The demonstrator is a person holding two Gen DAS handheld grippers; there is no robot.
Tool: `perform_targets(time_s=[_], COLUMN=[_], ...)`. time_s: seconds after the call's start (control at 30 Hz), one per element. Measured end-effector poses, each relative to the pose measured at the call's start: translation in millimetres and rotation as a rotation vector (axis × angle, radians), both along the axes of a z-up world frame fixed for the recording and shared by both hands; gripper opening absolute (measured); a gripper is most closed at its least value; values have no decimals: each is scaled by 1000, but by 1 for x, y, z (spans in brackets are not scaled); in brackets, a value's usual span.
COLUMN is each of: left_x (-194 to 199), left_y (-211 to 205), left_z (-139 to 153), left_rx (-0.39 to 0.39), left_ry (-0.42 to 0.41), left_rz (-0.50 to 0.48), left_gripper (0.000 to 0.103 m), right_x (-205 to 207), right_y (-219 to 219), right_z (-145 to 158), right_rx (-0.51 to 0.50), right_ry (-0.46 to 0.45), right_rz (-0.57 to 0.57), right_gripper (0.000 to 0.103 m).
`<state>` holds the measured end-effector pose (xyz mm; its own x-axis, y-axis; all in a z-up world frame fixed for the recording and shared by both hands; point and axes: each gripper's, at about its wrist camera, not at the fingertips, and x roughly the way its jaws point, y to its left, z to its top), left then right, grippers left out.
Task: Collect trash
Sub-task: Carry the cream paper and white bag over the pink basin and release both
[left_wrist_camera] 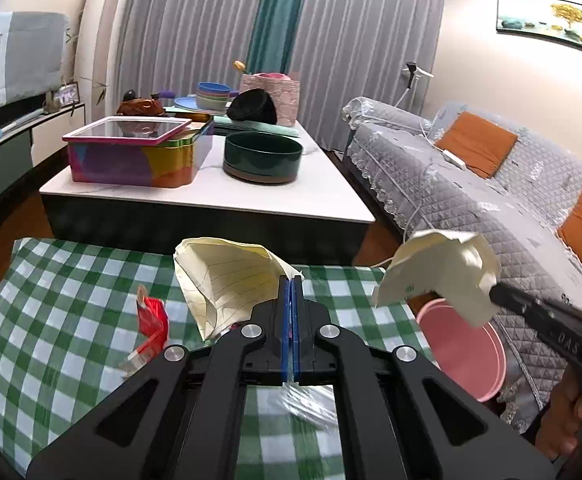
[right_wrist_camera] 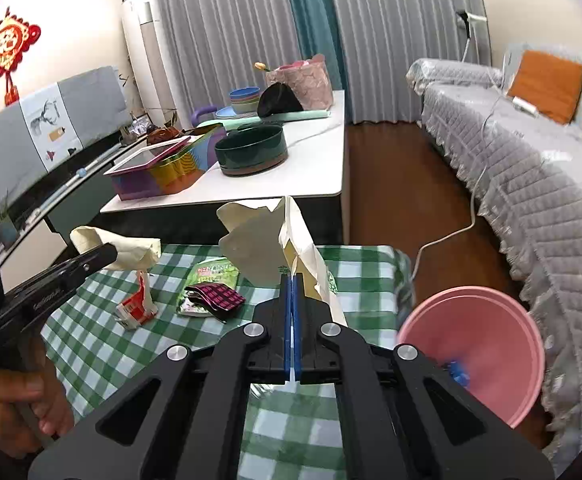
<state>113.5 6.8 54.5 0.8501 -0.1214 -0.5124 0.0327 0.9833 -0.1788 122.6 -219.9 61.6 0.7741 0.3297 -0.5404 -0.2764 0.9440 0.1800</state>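
Observation:
My left gripper is shut on a crumpled sheet of lined yellowish paper, held above the green checked cloth. In the right wrist view that gripper comes in from the left with its paper. My right gripper is shut on a crumpled cream paper, which also shows in the left wrist view. A pink bin stands on the floor to the right of the cloth, with something blue inside. On the cloth lie a red wrapper, a green packet and a pink-and-black checked wrapper.
Beyond the cloth stands a white low table with a colourful tin box, a dark green bowl and stacked dishes. A grey covered sofa runs along the right, and a white cable trails on the wooden floor.

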Motion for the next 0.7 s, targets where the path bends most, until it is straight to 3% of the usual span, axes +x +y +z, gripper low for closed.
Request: perform_targets(time_s=[0.27, 0.7], left_x=[-23, -22], left_y=[-22, -78], left_z=[-14, -27], left_rx=[10, 60], left_ry=[8, 20], left_rz=[-30, -133], left_gripper=[1, 1], right_x=[-19, -13], right_y=[-26, -86], right_z=[12, -18], right_rx=[-82, -59], right_ry=[-49, -22], right_rz=[-35, -179], right_gripper=[1, 1])
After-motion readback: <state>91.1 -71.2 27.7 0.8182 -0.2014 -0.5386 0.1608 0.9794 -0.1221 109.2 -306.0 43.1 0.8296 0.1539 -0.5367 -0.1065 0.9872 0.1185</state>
